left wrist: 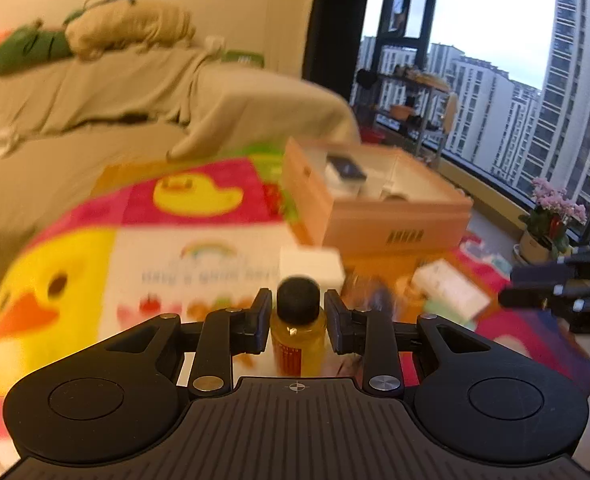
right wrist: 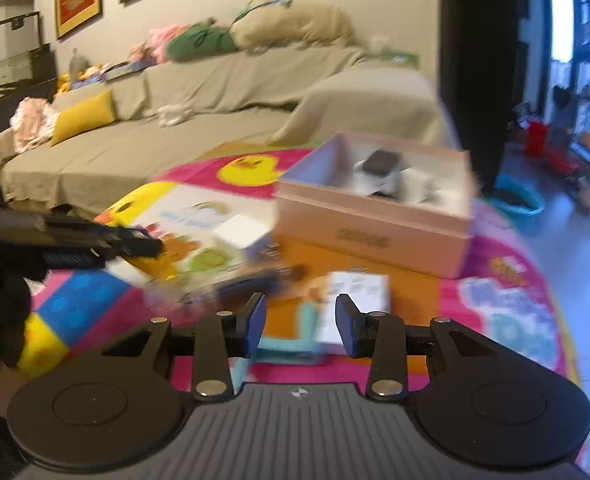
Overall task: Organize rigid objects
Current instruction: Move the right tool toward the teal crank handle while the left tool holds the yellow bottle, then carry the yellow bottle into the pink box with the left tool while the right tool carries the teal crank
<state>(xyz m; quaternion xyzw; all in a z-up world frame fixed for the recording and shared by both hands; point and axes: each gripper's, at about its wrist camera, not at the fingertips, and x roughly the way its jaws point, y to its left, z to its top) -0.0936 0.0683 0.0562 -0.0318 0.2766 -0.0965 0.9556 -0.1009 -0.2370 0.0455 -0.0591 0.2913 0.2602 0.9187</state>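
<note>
My left gripper (left wrist: 297, 300) is shut on a small bottle (left wrist: 298, 336) of yellow liquid with a black cap, held upright above the play mat. Beyond it stands an open pale cardboard box (left wrist: 395, 216) with white and dark items inside. A small white box (left wrist: 311, 266) and a printed white box (left wrist: 451, 290) lie on the mat. In the right wrist view my right gripper (right wrist: 301, 308) hovers with its jaws apart and nothing pressed between them, over the printed white box (right wrist: 359, 292) and a teal item (right wrist: 291, 344). The cardboard box (right wrist: 367, 232) sits just beyond.
A bright duck-patterned play mat (right wrist: 507, 304) covers the floor. A covered beige sofa (right wrist: 215, 92) runs along the back. A potted pink flower (left wrist: 551, 216) stands by the window. A blue basin (right wrist: 519, 200) sits on the bare floor at right. Blurred dark items (right wrist: 251, 280) lie mid-mat.
</note>
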